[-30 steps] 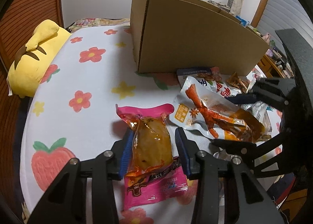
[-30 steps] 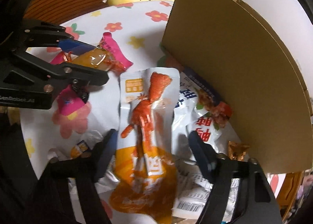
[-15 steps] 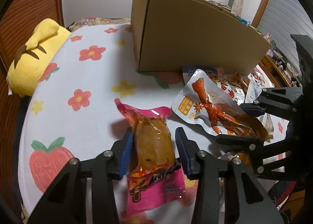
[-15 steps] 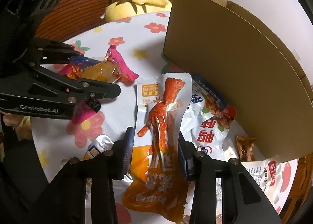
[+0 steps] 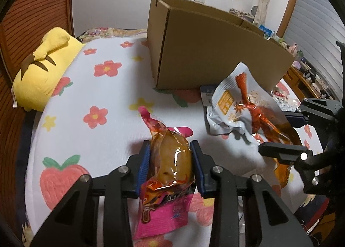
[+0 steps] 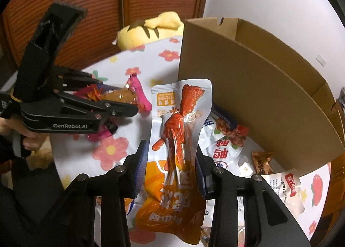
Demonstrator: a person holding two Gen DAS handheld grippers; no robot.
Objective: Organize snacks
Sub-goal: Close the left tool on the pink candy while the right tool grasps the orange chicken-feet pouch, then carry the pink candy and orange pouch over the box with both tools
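Right wrist view alone lets us look into the open cardboard box (image 6: 248, 87), over its near wall and down the bare inner far wall, and it alone shows the loose packets heaped at the box's foot: a white one (image 6: 224, 150) printed with large red Chinese characters, a small copper-coloured foil piece (image 6: 262, 161) and a white sachet (image 6: 284, 184) with a red label. From the left wrist we see only the box's outer walls, but more of the floral, strawberry-printed cloth (image 5: 103, 100) and the whole yellow plush toy (image 5: 41, 72) at its far edge. In our right gripper (image 6: 171, 171) hangs the white-and-orange pouch (image 6: 179, 139) picturing a red chicken foot, raised off the cloth in front of the box, both pads pressed on it; its orange Chinese lettering is too warped to read. Our left gripper (image 5: 170, 165) is tightening on the pink packet (image 5: 170, 160) with a clear window showing brown meat, lifted over the cloth. "GenRobot.AI" is printed on the left gripper's side, seen from the right wrist.
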